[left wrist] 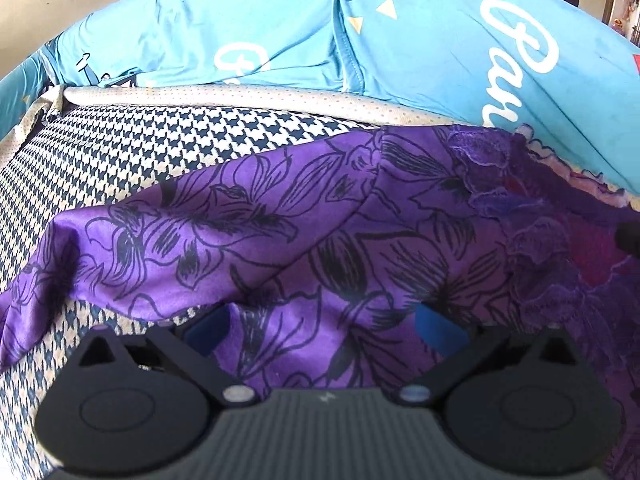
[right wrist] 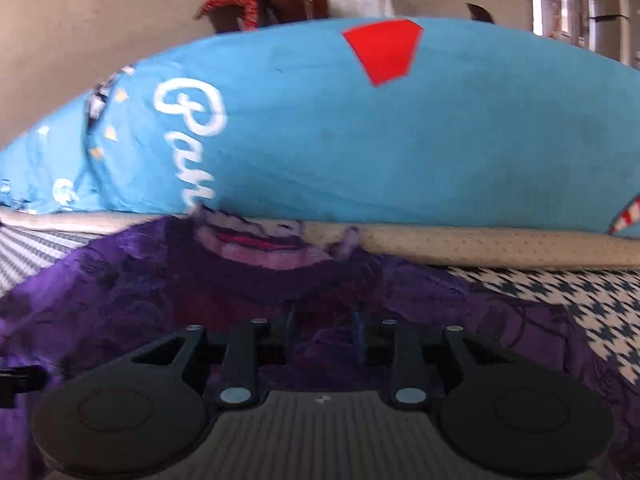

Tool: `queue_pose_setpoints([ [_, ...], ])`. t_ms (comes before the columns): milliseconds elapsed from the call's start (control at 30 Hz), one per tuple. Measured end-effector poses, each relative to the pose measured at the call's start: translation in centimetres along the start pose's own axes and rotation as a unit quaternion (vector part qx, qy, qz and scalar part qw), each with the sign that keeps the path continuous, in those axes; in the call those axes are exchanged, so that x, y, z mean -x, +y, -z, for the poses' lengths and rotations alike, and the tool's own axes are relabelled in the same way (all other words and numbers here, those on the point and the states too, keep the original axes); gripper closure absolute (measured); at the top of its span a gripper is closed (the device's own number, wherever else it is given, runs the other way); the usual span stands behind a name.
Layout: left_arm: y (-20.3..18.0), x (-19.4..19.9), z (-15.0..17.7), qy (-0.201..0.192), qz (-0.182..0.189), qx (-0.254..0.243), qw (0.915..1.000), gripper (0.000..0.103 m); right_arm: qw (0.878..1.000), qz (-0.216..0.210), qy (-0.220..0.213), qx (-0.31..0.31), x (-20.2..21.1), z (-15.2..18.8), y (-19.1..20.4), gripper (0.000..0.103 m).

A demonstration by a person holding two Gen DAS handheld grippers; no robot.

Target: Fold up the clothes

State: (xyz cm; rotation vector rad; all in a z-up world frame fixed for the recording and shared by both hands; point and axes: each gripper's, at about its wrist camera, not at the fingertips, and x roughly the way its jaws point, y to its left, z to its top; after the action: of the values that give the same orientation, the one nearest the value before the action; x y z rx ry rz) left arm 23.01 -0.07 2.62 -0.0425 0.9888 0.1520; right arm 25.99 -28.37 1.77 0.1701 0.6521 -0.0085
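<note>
A purple garment [left wrist: 360,240] with black flower outlines and an embroidered neck part [left wrist: 540,248] lies on a houndstooth cover [left wrist: 160,140]. My left gripper [left wrist: 322,332] hovers low over its satin part, blue pads [left wrist: 436,330] wide apart and cloth lying loosely between them. In the right wrist view, which is blurred, the embroidered purple garment [right wrist: 120,300] fills the foreground. My right gripper [right wrist: 324,336] has its fingers drawn close with a bunch of that cloth between them, near the neckline [right wrist: 256,248].
A large light-blue pillow [left wrist: 440,60] with white lettering lies behind the garment, over a beige dotted edge [right wrist: 500,246]. The same blue pillow [right wrist: 340,140] carries a red patch. Beyond it are a wall, a dark chair [right wrist: 292,0] and a doorway.
</note>
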Motion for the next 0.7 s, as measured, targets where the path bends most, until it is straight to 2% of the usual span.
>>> queue_pose_setpoints([
  [133, -0.3, 0.1, 0.3, 0.01, 0.005, -0.013, 0.9999, 0.0, 0.999, 0.054, -0.001, 0.002, -0.2, 0.7, -0.2, 0.092],
  [300, -0.2, -0.2, 0.6, 0.024, 0.009, -0.016, 0.9995, 0.0, 0.994, 0.102, -0.007, -0.028, 0.7, 1.1, -2.1, 0.092],
  [333, -0.2, -0.2, 0.7, 0.026, 0.01, -0.016, 0.9995, 0.0, 0.994, 0.099, -0.008, -0.039, 1.2, 1.1, -2.4, 0.092],
  [367, -0.2, -0.2, 0.7, 0.026, 0.012, -0.016, 0.9995, 0.0, 0.994, 0.096, -0.01, -0.051, 1.7, 1.1, -2.6, 0.086],
  [467, -0.4, 0.2, 0.8, 0.022, 0.015, -0.022, 0.9994, 0.0, 0.994, 0.068, -0.01, -0.08, 3.4, 1.1, -3.0, 0.081],
  [700, -1.3, 1.2, 1.8, 0.02, 0.031, -0.045, 0.9983, 0.0, 0.996, 0.04, 0.008, -0.085, 6.4, 2.2, -2.7, 0.072],
])
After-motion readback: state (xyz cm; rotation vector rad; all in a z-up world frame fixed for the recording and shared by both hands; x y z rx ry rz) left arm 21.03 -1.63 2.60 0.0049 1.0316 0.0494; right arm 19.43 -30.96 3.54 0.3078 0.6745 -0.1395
